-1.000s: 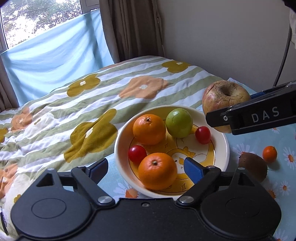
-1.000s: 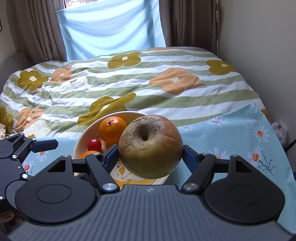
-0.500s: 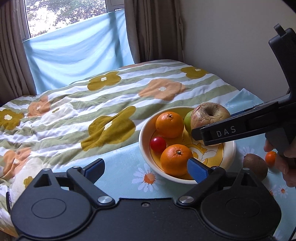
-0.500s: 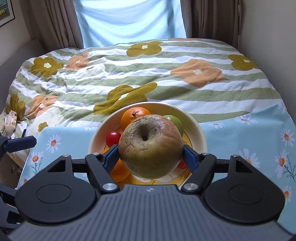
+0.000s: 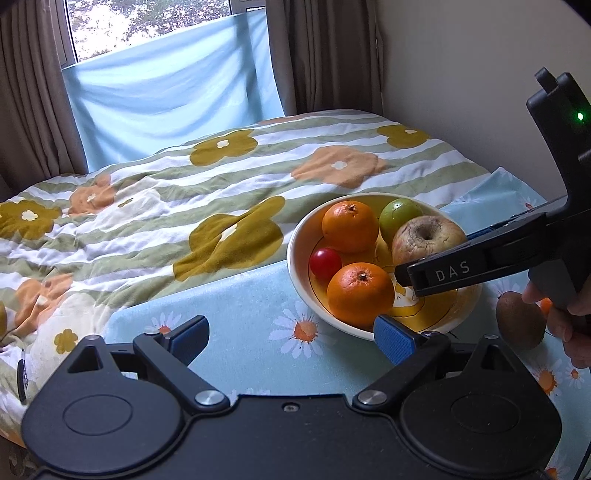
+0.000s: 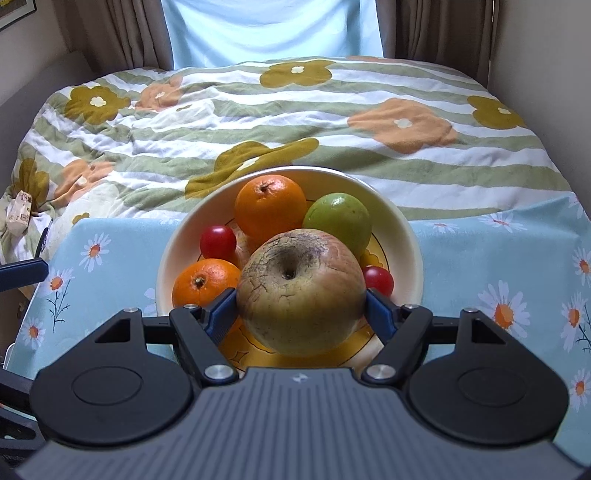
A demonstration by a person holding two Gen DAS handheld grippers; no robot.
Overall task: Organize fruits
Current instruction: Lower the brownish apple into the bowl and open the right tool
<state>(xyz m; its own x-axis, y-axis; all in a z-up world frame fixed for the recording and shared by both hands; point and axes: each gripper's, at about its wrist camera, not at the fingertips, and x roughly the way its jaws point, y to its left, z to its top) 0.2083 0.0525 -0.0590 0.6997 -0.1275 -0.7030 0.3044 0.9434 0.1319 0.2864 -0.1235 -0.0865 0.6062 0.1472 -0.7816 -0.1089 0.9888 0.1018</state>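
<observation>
Apple (image 6: 301, 291) is lowered further into bowl (image 6: 406, 236) since earlier frame, pinched by right gripper (image 6: 301, 314); left gripper (image 5: 291, 332) is spread, at bowl's 7 o'clock.

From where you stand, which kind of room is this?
Probably a bedroom: a bed with a flowered quilt lies beyond the fruit bowl, with brown curtains at a window behind.

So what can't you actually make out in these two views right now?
- Whether the apple touches the bowl: its underside is hidden by the right gripper.
- Small orange fruit, left wrist view: mostly behind the hand.
- Kiwi: outside the right wrist view.
</observation>
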